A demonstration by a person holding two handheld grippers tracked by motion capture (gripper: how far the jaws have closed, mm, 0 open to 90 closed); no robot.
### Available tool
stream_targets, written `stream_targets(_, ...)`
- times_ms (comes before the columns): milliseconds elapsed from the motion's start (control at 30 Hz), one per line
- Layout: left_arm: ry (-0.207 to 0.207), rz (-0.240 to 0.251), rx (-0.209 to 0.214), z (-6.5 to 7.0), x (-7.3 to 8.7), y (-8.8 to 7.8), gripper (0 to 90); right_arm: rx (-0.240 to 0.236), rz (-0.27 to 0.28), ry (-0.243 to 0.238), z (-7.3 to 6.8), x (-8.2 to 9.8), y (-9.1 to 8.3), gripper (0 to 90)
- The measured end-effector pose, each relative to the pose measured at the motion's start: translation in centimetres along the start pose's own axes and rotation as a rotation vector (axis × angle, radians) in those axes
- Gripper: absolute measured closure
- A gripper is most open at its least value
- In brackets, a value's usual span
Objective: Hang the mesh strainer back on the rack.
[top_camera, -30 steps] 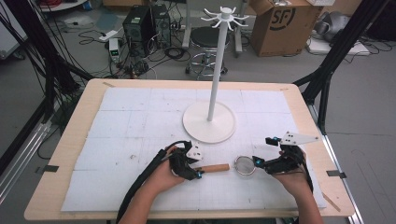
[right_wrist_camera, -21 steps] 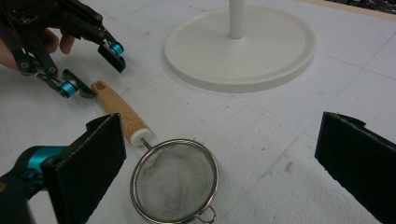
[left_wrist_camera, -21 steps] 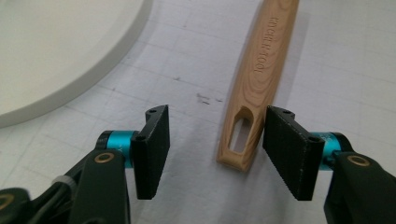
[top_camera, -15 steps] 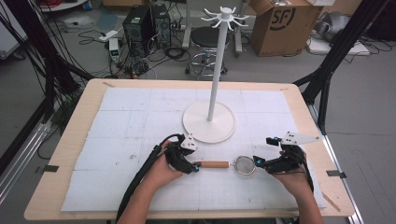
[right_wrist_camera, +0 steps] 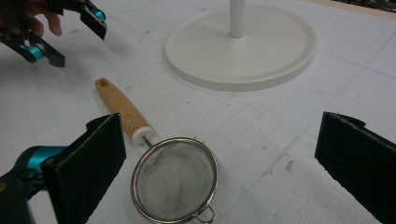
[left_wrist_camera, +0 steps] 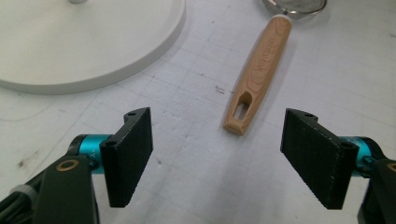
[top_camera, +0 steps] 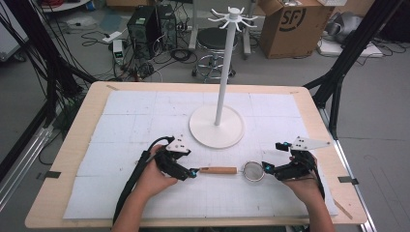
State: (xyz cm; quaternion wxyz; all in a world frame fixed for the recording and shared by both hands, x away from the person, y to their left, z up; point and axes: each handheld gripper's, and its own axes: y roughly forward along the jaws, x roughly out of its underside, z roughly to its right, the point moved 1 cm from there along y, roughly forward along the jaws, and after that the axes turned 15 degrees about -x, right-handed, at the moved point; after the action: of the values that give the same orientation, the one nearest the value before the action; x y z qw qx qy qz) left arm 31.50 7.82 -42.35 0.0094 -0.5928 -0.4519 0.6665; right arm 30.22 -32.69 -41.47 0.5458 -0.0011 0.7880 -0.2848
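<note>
The left gripper (top_camera: 192, 172) has just been opening its jaws, and nothing sits between them now: in the left gripper view the two black pads (left_wrist_camera: 132, 154) stand wide apart with the slotted end of the strainer's wooden handle (left_wrist_camera: 256, 74) lying on the mat just beyond them, free of both. Compared with a second ago, this hand has drawn back to the left, off the handle it was closed around, so the strainer (top_camera: 240, 170) now rests on the white mat (top_camera: 121, 125) by itself, near the front edge, between the two hands, handle to the left and mesh bowl (right_wrist_camera: 175, 183) to the right. I judge this a release, which leaves the tool for the other hand to take up, perhaps toward the white hook stand (top_camera: 220, 113) farther back. The right gripper (top_camera: 269, 170) hovers at the bowl's right side, jaws wide and empty, pointing left along the table. Both forearms come in low from the near edge, grippers roughly level and facing each other.
</note>
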Motion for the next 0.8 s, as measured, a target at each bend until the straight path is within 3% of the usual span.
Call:
stream_targets(133,-0.026,0.032,-0.015,-0.5,0.6,-1.5,21.2,-0.006,-0.004,0.003,-0.1,0.0,0.2,0.6)
stream_targets(200,-0.062,0.075,-0.014,-1.1,1.4,-2.7,19.8,-0.013,-0.009,0.004,-0.3,-0.1,0.3,0.6)
stream_targets(500,-0.110,0.153,-0.025,-2.6,2.4,-5.5,13.3,-0.031,-0.019,-0.022,-0.7,-0.7,0.8,0.6)
stream_targets(800,-0.123,0.216,-0.009,-3.1,2.5,-7.2,6.9,-0.054,-0.065,-0.032,-1.1,-1.2,2.0,0.7)
